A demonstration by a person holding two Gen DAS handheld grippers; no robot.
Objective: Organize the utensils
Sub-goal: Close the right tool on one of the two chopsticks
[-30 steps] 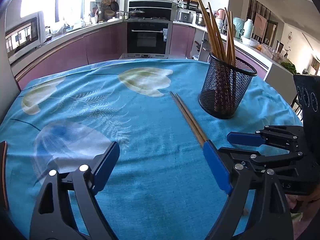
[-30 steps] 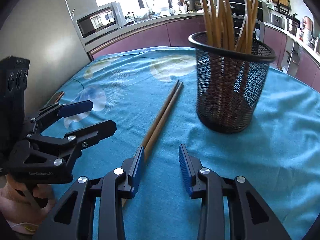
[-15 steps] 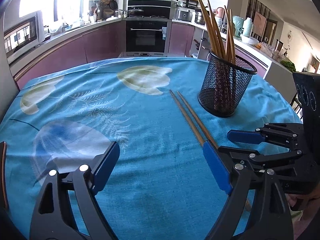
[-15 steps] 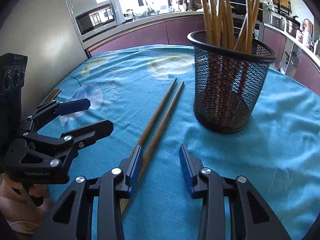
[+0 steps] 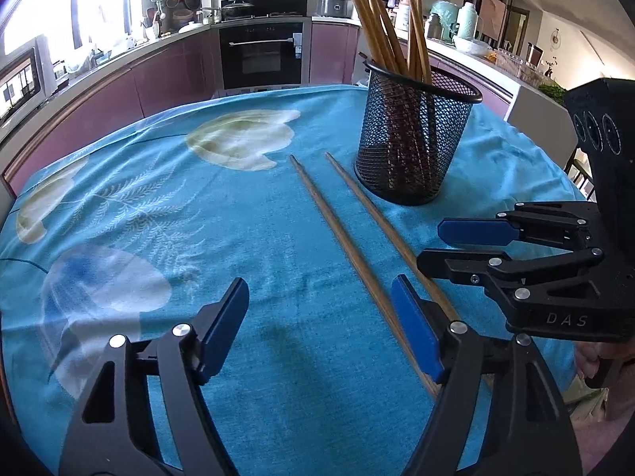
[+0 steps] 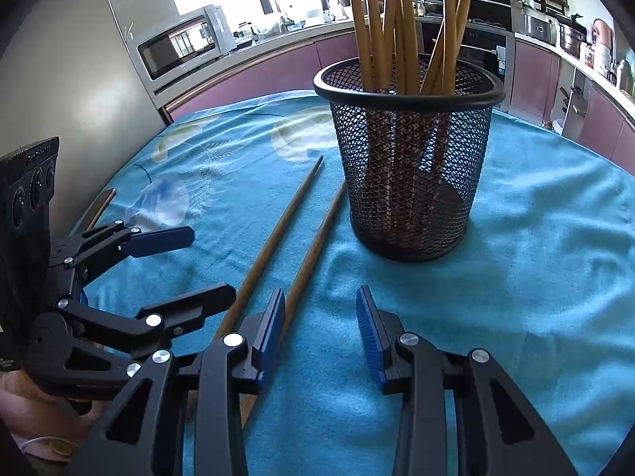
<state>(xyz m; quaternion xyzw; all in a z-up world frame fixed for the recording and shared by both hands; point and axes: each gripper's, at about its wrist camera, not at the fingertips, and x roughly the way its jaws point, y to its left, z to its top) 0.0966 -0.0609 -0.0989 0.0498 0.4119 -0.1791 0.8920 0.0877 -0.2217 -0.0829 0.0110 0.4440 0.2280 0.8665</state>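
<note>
Two wooden chopsticks (image 5: 349, 238) lie side by side, slightly apart, on the blue tablecloth; in the right wrist view (image 6: 278, 234) they run toward me. A black mesh cup (image 5: 412, 139) holding several chopsticks stands just right of their far tips, and shows large in the right wrist view (image 6: 408, 158). My left gripper (image 5: 317, 329) is open and empty, low over the cloth, its right finger over the chopsticks' near ends. My right gripper (image 6: 319, 333) is open and empty, its left finger beside the right chopstick.
The blue flowered tablecloth (image 5: 158, 206) covers a round table whose edge falls away at the far side. The right gripper (image 5: 528, 261) shows at the right of the left wrist view, the left gripper (image 6: 119, 277) at the left of the right wrist view. Kitchen counters stand behind.
The two chopsticks have spread apart from lying pressed together. Both grippers have moved forward toward the cup, which now looks closer. Both jaws stay open.
</note>
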